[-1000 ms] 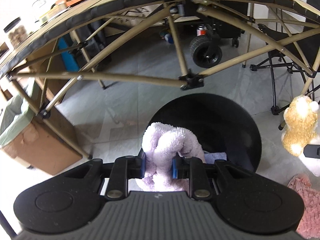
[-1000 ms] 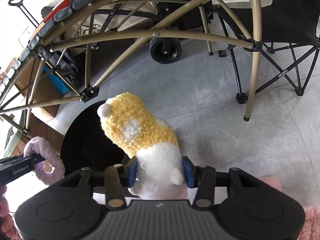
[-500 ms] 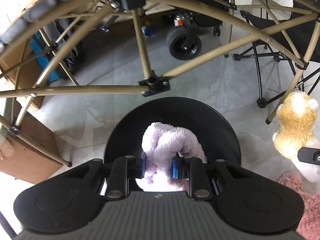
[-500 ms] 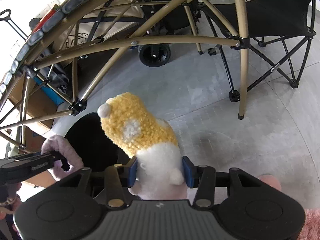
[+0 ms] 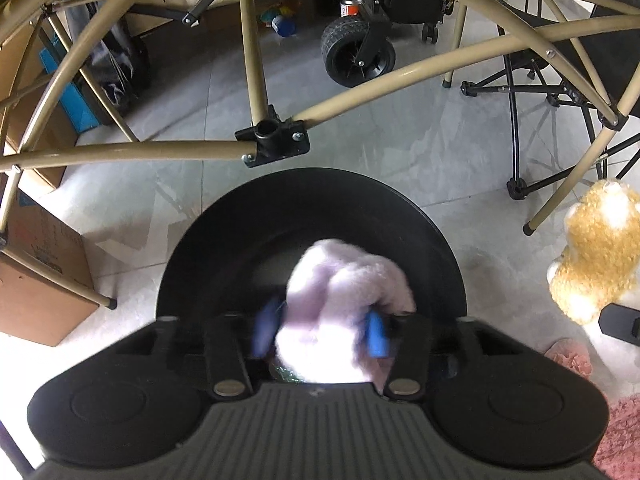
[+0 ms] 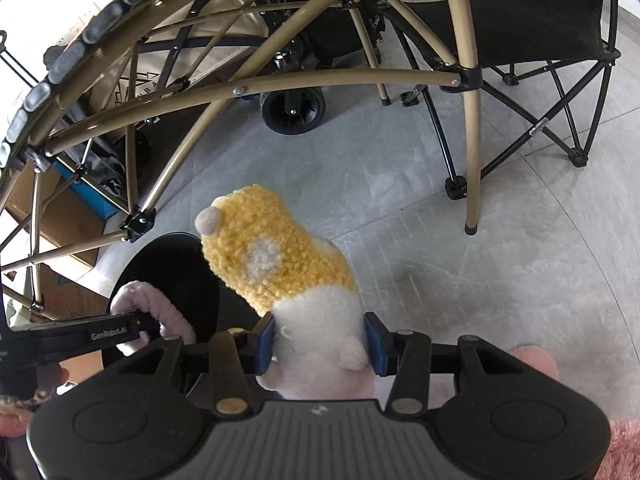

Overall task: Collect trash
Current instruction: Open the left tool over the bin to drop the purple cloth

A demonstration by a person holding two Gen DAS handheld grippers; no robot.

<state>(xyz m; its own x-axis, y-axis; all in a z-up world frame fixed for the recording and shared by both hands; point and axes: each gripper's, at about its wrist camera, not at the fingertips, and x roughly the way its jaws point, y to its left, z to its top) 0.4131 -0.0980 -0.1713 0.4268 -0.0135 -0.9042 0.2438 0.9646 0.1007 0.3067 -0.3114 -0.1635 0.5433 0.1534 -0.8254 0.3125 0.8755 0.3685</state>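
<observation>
left gripper (image 5: 322, 330) fingers just spread, lilac sock (image 5: 344, 304) loose between them above black bin (image 5: 224, 240) | right gripper (image 6: 320, 342) clamped on yellow sock (image 6: 276, 260), bin at 9 o'clock | risk: fuzzy sock snags a pad, misses bin

left claw (image 5: 322, 330) angled steeply down, jaws just opening, right claw (image 6: 319, 338) clamped, tilted downward

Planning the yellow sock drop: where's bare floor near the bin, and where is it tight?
Bare grey floor lies right of the black bin, bordered by the tan table leg and folding chair. Crowded: left of the bin, cardboard boxes and frame struts; the bin mouth, where the left tool has just been opening around the lilac sock.
</observation>
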